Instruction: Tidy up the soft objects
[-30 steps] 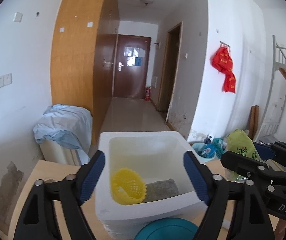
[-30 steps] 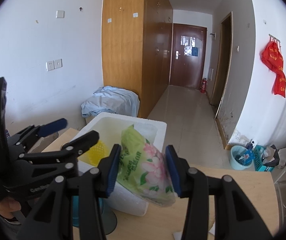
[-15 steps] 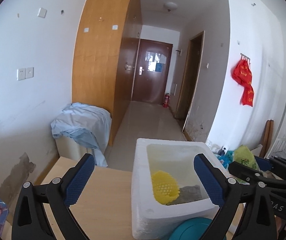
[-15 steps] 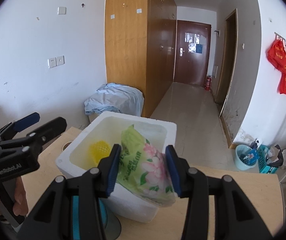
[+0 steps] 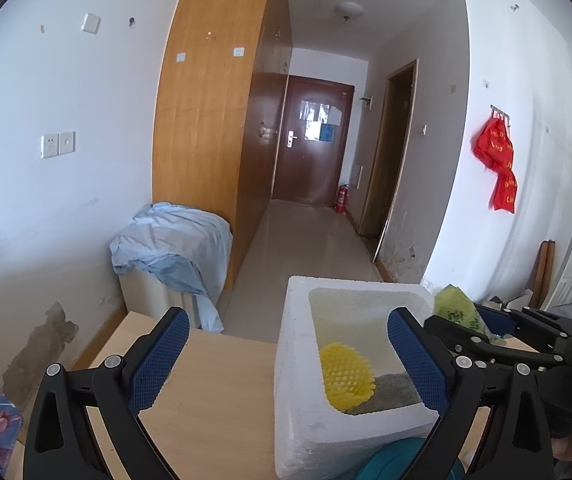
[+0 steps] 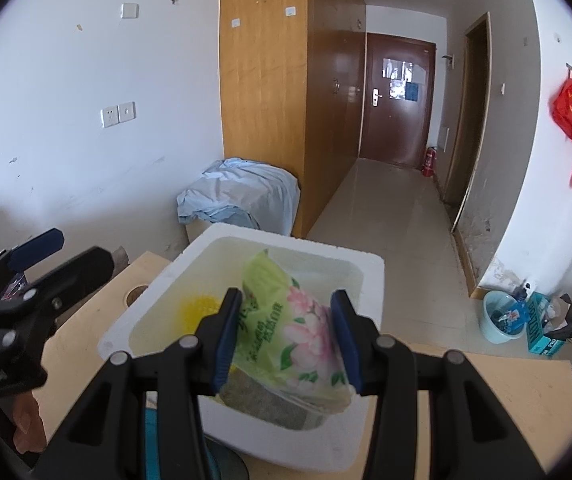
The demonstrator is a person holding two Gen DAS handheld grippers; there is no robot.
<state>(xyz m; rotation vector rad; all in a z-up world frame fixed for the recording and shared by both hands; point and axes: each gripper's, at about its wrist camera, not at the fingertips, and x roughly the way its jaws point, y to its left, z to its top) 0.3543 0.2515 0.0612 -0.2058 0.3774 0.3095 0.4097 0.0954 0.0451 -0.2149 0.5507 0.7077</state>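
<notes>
My right gripper (image 6: 286, 304) is shut on a green soft packet (image 6: 286, 332) printed with pink flowers and holds it just above the white foam box (image 6: 278, 240). A yellow spiky ball (image 6: 198, 308) and a grey cloth (image 6: 262, 400) lie in the box. In the left wrist view my left gripper (image 5: 286, 332) stands wide open with nothing between its fingers, over the left rim of the foam box (image 5: 294, 360). The yellow ball (image 5: 346, 376) and grey cloth (image 5: 390, 392) show there too. The right gripper (image 5: 486, 328) enters from the right with the packet (image 5: 456, 308).
The box stands on a light wooden table (image 5: 214, 400). A teal round object (image 5: 398, 460) sits against the box's near side. Beyond the table are a blue sheet over a low unit (image 5: 174, 240), a wooden wardrobe and a hallway. A hand (image 6: 26, 428) holds the left gripper (image 6: 78, 250).
The left gripper's jaws opened wider and it swung left, so the box now sits to the right in its view. The right gripper carried the packet forward and lower over the box.
</notes>
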